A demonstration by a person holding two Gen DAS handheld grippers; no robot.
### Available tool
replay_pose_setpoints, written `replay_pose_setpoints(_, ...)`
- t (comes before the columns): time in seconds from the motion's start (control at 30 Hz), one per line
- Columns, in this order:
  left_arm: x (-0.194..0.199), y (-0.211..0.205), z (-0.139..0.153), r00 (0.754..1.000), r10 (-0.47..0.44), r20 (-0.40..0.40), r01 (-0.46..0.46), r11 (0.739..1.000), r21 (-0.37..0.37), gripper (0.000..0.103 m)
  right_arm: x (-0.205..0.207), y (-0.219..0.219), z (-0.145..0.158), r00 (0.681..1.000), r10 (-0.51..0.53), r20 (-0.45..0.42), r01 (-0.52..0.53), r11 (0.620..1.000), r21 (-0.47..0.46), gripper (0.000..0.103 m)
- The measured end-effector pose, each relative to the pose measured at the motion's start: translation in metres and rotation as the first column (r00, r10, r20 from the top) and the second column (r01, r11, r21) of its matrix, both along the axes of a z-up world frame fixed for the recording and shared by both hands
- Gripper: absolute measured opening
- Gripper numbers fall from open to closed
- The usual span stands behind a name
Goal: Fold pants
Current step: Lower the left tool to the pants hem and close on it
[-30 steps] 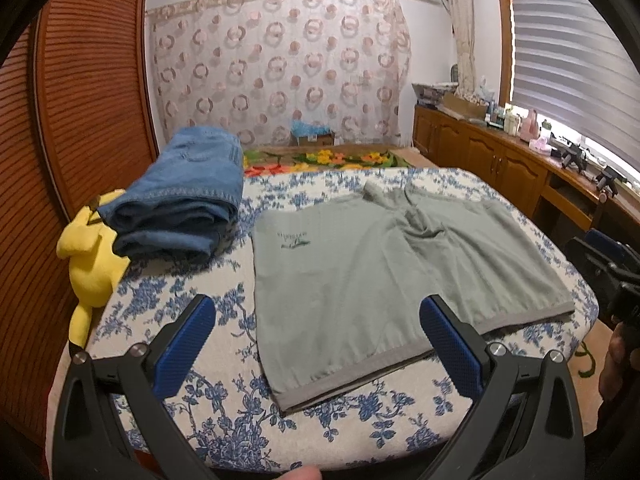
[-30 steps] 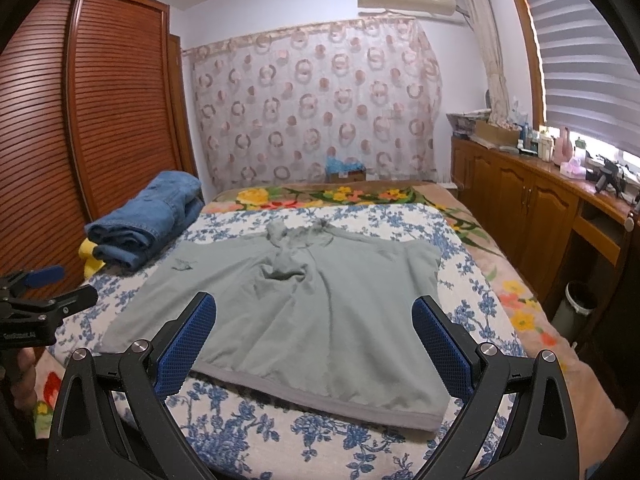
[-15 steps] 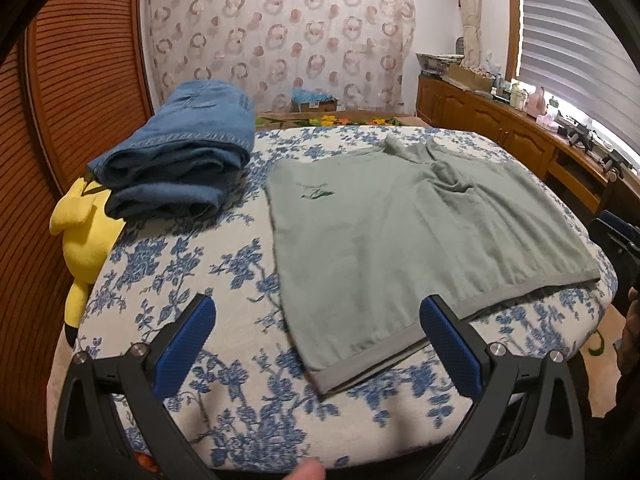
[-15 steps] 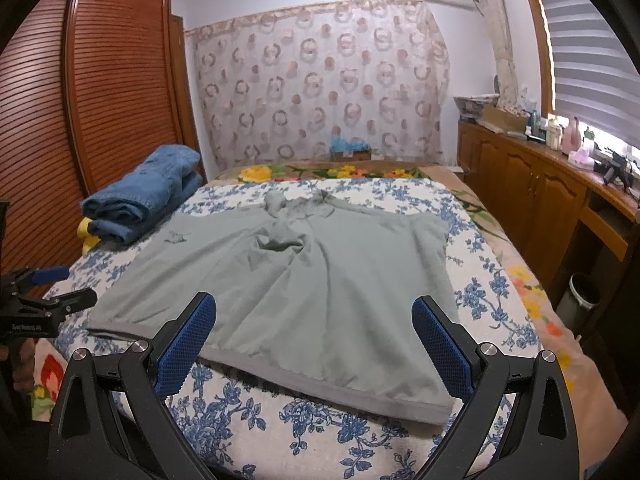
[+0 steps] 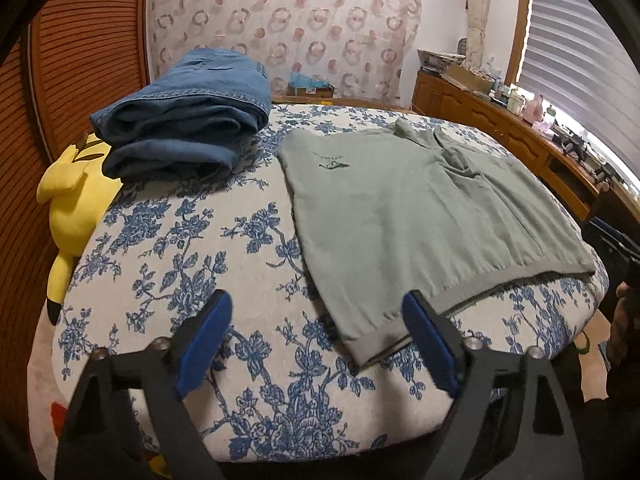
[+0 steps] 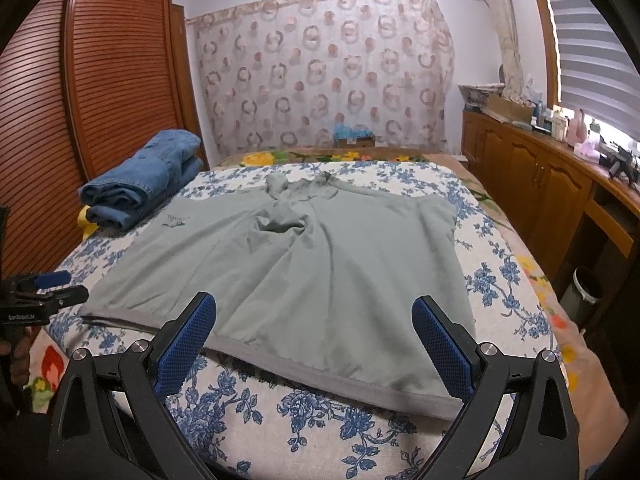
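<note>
Sage-green cotton shorts (image 5: 408,216) lie flat mid-frame on the blue-floral bedspread (image 5: 192,264). Left gripper (image 5: 316,340) is closing on nothing, waistband corner apparently just ahead; right gripper (image 6: 316,344) gapes wide. Pinch both layers squarely.

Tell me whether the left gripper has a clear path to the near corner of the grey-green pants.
Probably yes. The left gripper, jaws closing with nothing between them, hangs just short of the grey-green pants; only bare floral bedspread lies before the hem corner.
</note>
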State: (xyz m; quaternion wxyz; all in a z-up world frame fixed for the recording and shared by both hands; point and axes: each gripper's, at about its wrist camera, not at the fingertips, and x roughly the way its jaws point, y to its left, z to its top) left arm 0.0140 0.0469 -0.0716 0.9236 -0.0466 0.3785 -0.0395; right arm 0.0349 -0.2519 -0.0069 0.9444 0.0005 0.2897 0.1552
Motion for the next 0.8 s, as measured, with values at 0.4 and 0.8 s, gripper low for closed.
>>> replay_pose_setpoints(0.4, -0.008, -0.007, -0.009, 0.998, -0.047, -0.044, 0.045, 0.998, -0.037, 0.041, -0.001, -0.003, -0.003, 1.0, -0.002, -0.006, 0.002, 1.0, 0.004, 0.1)
replay_pose_setpoints(0.8, -0.007, -0.015, -0.006, 0.995, -0.098, -0.03, 0.096, 0.994, -0.062, 0.0, 0.009, -0.001, -0.02, 0.998, 0.035, -0.042, -0.037, 0.998, -0.049, 0.1)
